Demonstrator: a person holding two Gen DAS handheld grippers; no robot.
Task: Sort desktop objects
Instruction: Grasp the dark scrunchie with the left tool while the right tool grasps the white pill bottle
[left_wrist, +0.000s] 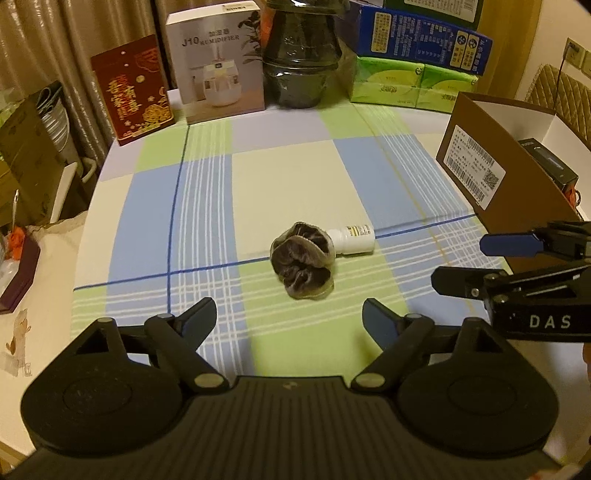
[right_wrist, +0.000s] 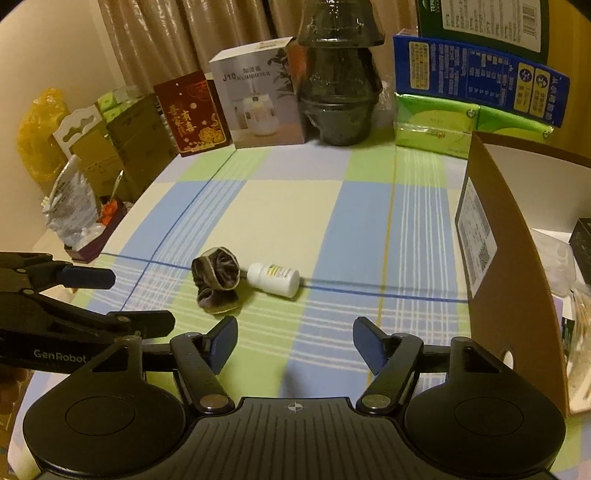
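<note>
The checked tablecloth (left_wrist: 288, 173) spreads under me, a brown cardboard box (left_wrist: 517, 173) at its right edge. My left gripper (left_wrist: 290, 317) and right gripper (right_wrist: 295, 343) hover with fingers apart, gripping nothing. Mid-cloth lies a dark velvet scrunchie (left_wrist: 303, 264) (crumpled), touching a small white bottle (left_wrist: 352, 240) on its side.

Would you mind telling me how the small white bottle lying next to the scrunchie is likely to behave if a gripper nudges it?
The white bottle lies on its side on the checked tablecloth, so it will probably roll. It looks small and plastic, so likely light and easily knocked away. It seems to touch the dark scrunchie, which appears soft and may stop rolling that way.
</note>
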